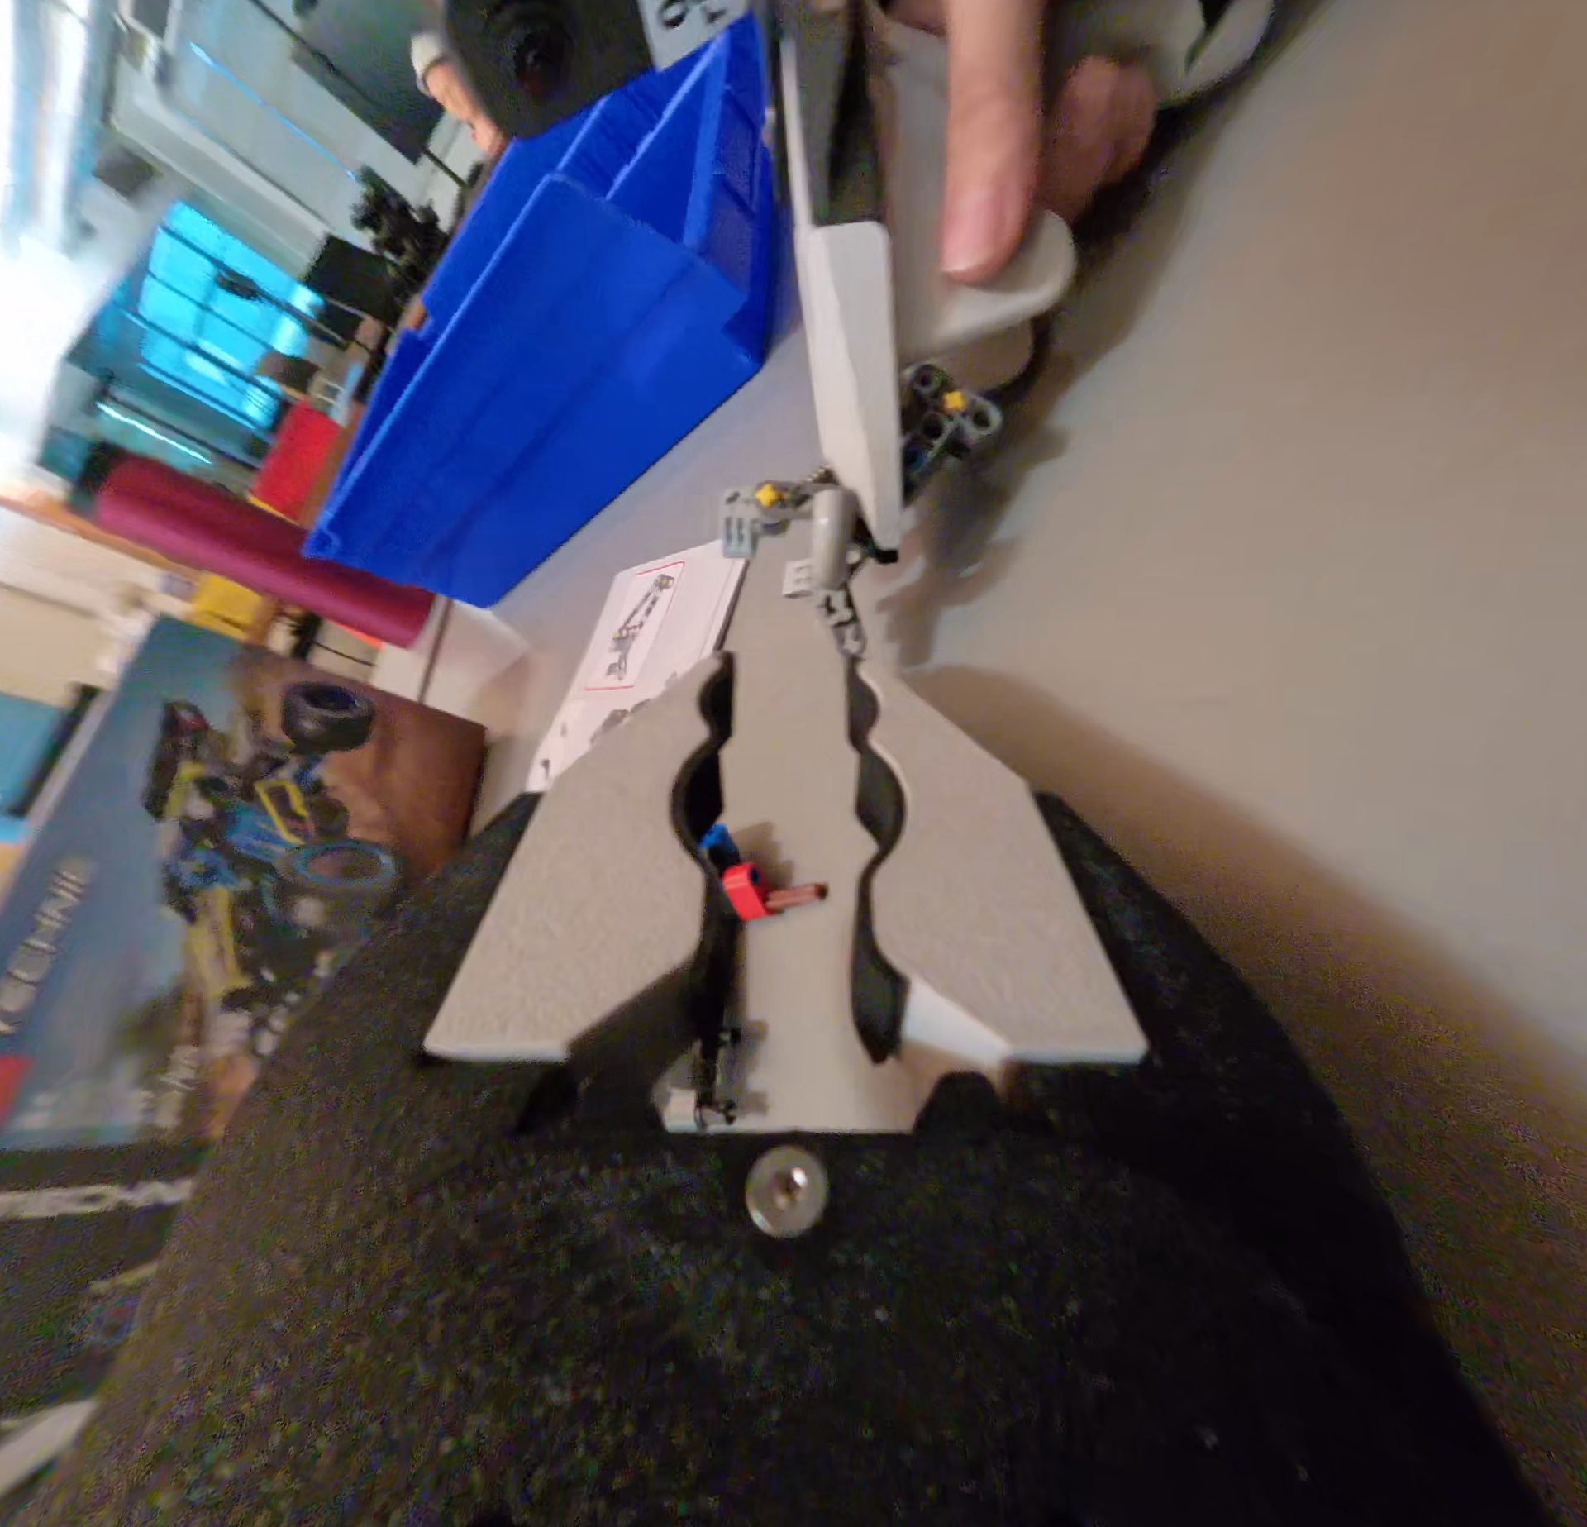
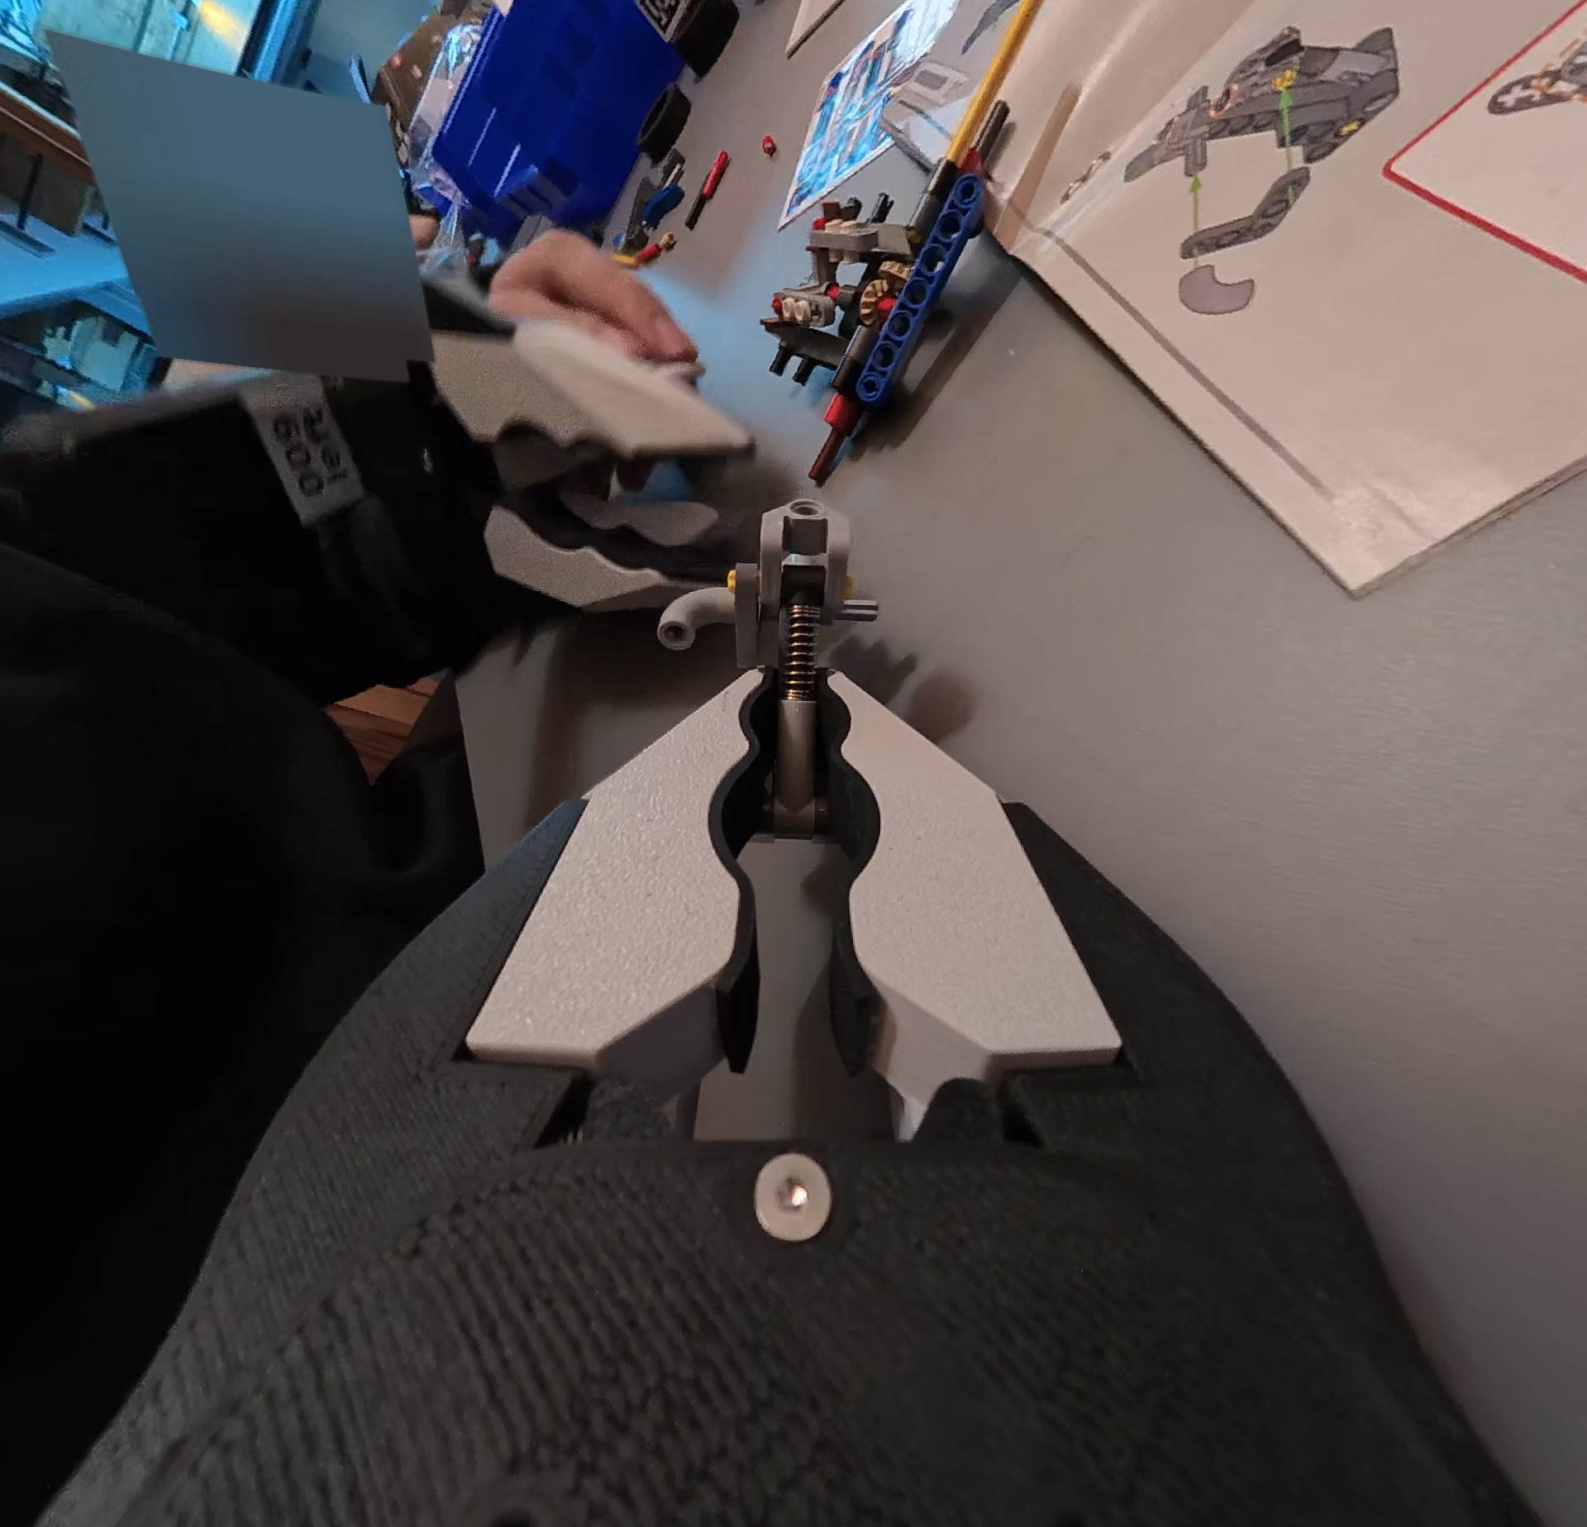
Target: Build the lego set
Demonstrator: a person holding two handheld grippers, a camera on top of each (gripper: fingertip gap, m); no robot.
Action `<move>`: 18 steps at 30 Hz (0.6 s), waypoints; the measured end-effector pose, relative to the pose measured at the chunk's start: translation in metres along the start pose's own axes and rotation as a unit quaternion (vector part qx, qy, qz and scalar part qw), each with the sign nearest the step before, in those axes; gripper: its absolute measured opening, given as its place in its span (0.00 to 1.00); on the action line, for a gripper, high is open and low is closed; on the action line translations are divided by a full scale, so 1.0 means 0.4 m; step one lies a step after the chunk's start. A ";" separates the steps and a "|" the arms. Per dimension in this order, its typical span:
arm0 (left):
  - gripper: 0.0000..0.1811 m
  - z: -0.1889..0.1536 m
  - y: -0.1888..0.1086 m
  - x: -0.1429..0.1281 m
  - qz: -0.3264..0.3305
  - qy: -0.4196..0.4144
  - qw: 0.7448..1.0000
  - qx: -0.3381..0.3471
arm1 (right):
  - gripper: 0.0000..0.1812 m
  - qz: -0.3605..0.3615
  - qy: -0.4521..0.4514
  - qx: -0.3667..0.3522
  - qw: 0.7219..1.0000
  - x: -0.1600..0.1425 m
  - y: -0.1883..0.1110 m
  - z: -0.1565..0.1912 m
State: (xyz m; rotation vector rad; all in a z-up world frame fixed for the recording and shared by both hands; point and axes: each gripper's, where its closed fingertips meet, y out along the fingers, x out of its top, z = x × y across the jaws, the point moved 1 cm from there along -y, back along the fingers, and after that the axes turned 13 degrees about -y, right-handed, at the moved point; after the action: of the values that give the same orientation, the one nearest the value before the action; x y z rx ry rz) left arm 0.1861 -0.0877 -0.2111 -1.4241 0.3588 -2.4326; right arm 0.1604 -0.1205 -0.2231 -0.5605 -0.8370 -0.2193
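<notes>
Gripping the spring strut [image 2: 794, 627], your right claw [image 2: 794, 695] needs the empty, parted left claw [image 1: 794, 670] to add a piece.

Blue bins [image 1: 550, 369] stand on the grey table [image 1: 1288, 541].

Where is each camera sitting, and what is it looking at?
Left wrist view: on the left gripper, looking along its open fingers at the right gripper, a hand and the blue bin.
Right wrist view: on the right gripper, looking past the spring piece it clamps to the left gripper.
Shared: the spring piece, grey table.
</notes>
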 end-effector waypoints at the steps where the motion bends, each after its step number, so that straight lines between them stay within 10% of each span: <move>1: 0.19 0.009 -0.001 -0.001 0.000 -0.022 1.000 -0.002 | 0.03 0.003 -0.006 0.005 1.000 -0.001 0.002 0.006; 7: 0.37 -0.042 0.004 0.014 -0.009 -0.004 0.998 -0.060 | 0.03 0.035 -0.050 0.026 0.998 -0.018 0.019 0.040; 18: 0.19 -0.056 0.018 0.010 0.013 0.036 0.999 -0.033 | 0.03 0.070 -0.075 0.007 0.995 -0.038 0.033 0.040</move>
State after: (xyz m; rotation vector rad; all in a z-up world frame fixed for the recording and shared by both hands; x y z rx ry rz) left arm 0.1655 -0.0944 -0.2212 -1.3519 0.4758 -2.4781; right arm 0.1454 -0.1011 -0.2312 -0.6249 -0.9395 -0.0434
